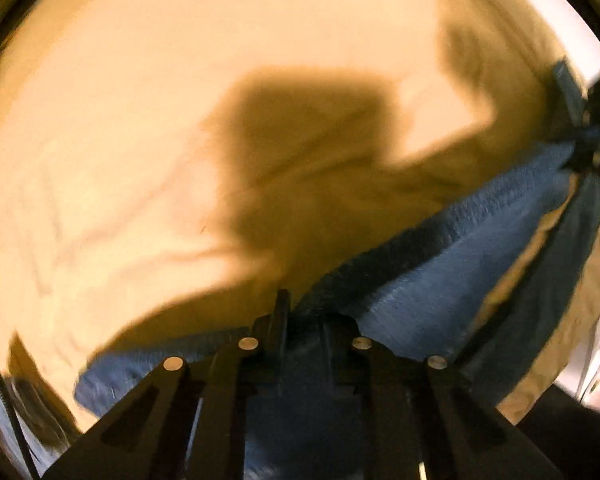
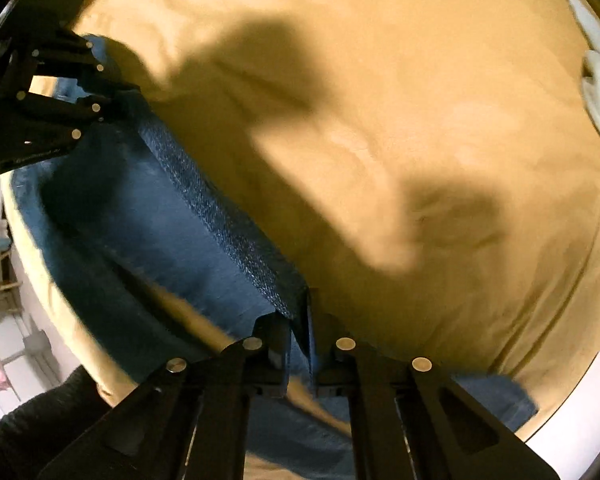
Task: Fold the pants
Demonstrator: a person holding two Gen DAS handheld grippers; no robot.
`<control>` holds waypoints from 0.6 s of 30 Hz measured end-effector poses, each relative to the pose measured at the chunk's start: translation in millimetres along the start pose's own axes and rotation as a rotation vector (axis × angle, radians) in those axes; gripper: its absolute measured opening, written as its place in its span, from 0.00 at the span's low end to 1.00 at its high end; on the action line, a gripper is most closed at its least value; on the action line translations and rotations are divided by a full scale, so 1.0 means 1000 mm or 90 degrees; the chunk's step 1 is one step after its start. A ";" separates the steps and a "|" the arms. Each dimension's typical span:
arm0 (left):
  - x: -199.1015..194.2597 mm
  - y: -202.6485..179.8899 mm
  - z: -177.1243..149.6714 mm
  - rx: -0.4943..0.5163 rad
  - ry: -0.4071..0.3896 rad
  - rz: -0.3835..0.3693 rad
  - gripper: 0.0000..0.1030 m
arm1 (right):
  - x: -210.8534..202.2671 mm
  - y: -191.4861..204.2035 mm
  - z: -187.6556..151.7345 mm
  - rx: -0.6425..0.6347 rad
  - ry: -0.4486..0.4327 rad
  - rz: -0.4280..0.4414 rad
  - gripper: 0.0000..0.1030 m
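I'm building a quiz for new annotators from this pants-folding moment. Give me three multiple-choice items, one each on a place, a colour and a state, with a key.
1. Where do the jeans hang?
A. over a tan bedsheet
B. over a white tile floor
C. inside a basket

2. What colour are the jeans?
A. red
B. blue
C. white

3. What are the right tongs doing?
A. hanging open and empty
B. resting on the sheet
C. pinching the hem

Key:
1 A, tan cloth fills both views behind the denim.
2 B, blue denim weave shows.
3 C, the hem sits clamped between the fingers; the left tongs grip the other end.
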State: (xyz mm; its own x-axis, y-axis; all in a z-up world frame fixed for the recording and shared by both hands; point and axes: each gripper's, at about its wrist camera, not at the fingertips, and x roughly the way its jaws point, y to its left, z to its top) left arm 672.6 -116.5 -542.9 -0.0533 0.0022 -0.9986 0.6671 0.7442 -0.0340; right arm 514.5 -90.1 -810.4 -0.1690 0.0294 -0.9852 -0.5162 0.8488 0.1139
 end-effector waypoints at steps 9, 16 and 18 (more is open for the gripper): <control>-0.054 -0.029 -0.134 -0.235 -0.025 -0.029 0.11 | -0.024 0.080 -0.100 0.041 -0.049 0.018 0.06; 0.030 -0.019 -0.190 -0.399 0.043 -0.067 0.11 | 0.061 0.117 -0.119 0.083 0.028 0.001 0.08; 0.042 -0.012 -0.192 -0.409 0.046 -0.071 0.14 | 0.075 0.120 -0.120 0.092 0.040 -0.002 0.10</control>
State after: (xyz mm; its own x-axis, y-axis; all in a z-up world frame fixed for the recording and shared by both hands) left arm 520.1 2.8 -577.0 -0.1609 -0.0703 -0.9845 0.0785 0.9934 -0.0838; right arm 339.6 -49.4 -855.8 -0.2222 -0.0032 -0.9750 -0.3918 0.9160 0.0863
